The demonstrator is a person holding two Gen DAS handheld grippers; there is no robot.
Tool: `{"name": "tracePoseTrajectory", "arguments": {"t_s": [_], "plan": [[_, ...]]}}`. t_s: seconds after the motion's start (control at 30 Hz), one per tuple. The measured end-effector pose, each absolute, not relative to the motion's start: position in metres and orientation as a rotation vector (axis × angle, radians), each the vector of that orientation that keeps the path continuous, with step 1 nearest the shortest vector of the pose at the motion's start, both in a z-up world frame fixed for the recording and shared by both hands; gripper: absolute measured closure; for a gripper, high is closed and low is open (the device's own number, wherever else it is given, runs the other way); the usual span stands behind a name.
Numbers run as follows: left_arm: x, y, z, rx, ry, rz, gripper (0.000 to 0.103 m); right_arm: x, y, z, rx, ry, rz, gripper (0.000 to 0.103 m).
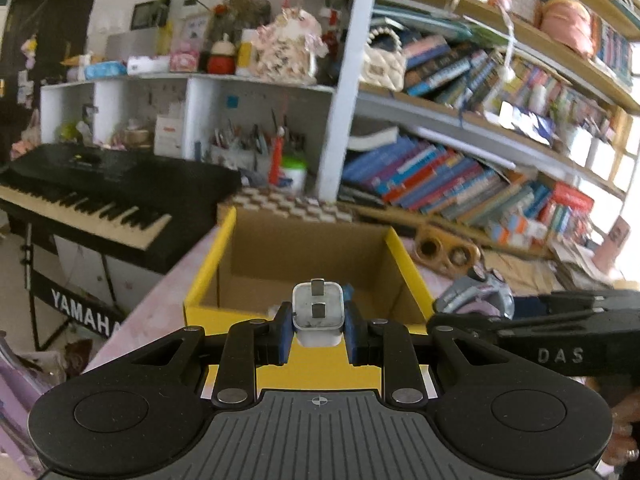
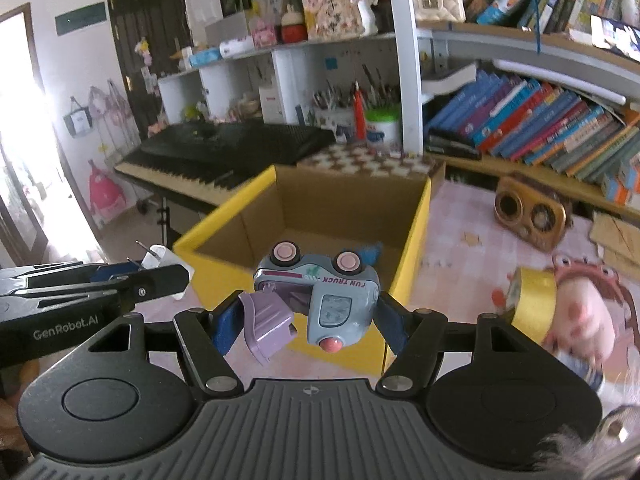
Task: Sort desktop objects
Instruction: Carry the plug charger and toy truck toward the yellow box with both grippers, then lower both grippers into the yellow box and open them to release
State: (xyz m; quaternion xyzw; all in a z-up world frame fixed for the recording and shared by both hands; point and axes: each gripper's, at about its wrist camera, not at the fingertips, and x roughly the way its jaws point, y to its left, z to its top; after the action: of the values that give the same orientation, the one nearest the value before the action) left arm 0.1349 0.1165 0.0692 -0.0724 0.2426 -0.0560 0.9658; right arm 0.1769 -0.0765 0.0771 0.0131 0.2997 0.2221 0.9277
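Both grippers were black, with blue pads (image 1: 284, 334), silver screws, ribbed grey bases; one read "DAS", the other "GenRobot.AI".

Left gripper (image 1: 318, 330) clamped, pads pinching a white charger plug (image 1: 318, 312), prongs facing away from me. Right gripper (image 2: 308, 320) clamped on an upside-down toy truck (image 2: 320, 292). Both held level, side by side, nearly touching.
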Motion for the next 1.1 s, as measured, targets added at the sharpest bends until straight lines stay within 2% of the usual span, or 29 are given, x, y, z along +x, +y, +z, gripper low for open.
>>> {"name": "tracePoseTrajectory", "arguments": {"t_s": [0.63,0.9,1.1], "plan": [[0.219,0.113,0.086,-0.090,0.452,-0.014,0.079,0.273,-0.085,0.080,-0.043,0.561,0.527,0.037],[0.249,0.104,0.063,-0.040,0.553,-0.002,0.079,0.315,-0.078,0.067,-0.094,0.606,0.584,0.037],[0.266,0.093,0.039,-0.010,0.653,-0.022,0.079,0.331,-0.061,0.045,-0.261,0.620,0.650,0.037]]}}
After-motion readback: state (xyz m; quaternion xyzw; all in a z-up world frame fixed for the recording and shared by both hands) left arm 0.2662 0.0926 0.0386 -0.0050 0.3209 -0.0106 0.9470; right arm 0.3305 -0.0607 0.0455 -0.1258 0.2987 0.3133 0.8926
